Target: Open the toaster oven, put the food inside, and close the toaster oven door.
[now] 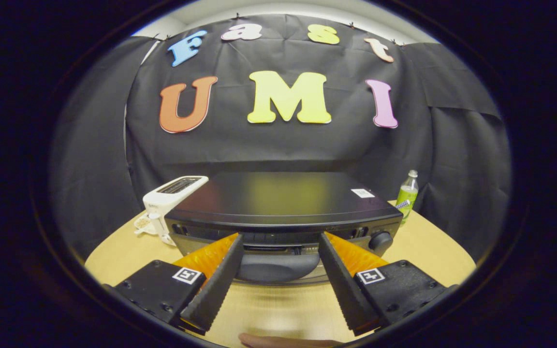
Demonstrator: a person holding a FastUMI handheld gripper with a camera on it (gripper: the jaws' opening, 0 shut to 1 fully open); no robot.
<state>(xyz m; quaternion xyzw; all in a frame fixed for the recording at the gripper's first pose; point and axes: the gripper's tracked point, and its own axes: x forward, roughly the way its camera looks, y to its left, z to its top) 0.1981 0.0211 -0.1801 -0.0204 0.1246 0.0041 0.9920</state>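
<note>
Gripper view: black toaster oven (pixel 283 200) faces the gripper (pixel 281 240), long axis crosswise, door shut; fingers spread wide flanking its curved handle (pixel 278 267).

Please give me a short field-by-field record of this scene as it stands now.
toaster oven: black, on the round wooden table, door shut
door handle: dark, between the claw's fingertips
claw: open, one finger either side of the handle, not pressing on it
control knob: on the oven's front, beside the handle
white appliance: standing beside the oven
green bottle: upright at the oven's other side
</note>
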